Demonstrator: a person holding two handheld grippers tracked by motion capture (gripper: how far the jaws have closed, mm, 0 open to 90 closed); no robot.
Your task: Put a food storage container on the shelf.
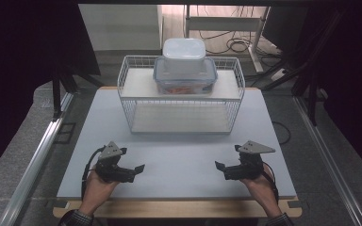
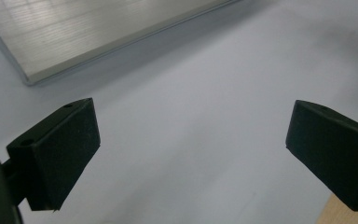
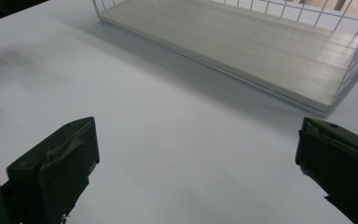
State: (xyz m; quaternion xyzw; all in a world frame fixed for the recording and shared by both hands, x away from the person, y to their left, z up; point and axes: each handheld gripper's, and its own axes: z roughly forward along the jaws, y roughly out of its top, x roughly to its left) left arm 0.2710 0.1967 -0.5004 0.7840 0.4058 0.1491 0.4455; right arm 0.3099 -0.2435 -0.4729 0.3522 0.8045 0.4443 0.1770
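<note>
A white wire shelf rack [image 1: 181, 96] stands at the back middle of the table. On its upper board sits a clear food box with a blue-rimmed lid [image 1: 185, 76], and a white lidded tub [image 1: 184, 51] is stacked on that. My left gripper [image 1: 139, 168] rests near the front left of the table, open and holding nothing. My right gripper [image 1: 219, 165] rests near the front right, open and holding nothing too. In the left gripper view the jaws stand wide apart over bare tabletop, with the rack's lower board [image 2: 88, 32] ahead. The right gripper view shows that lower board [image 3: 242, 42] ahead as well.
The pale table top [image 1: 179, 155] has a wooden front edge [image 1: 179, 207]. Metal rails [image 1: 42, 146] run along both sides of the table. Cables [image 1: 238, 44] and a desk frame lie on the floor beyond the rack.
</note>
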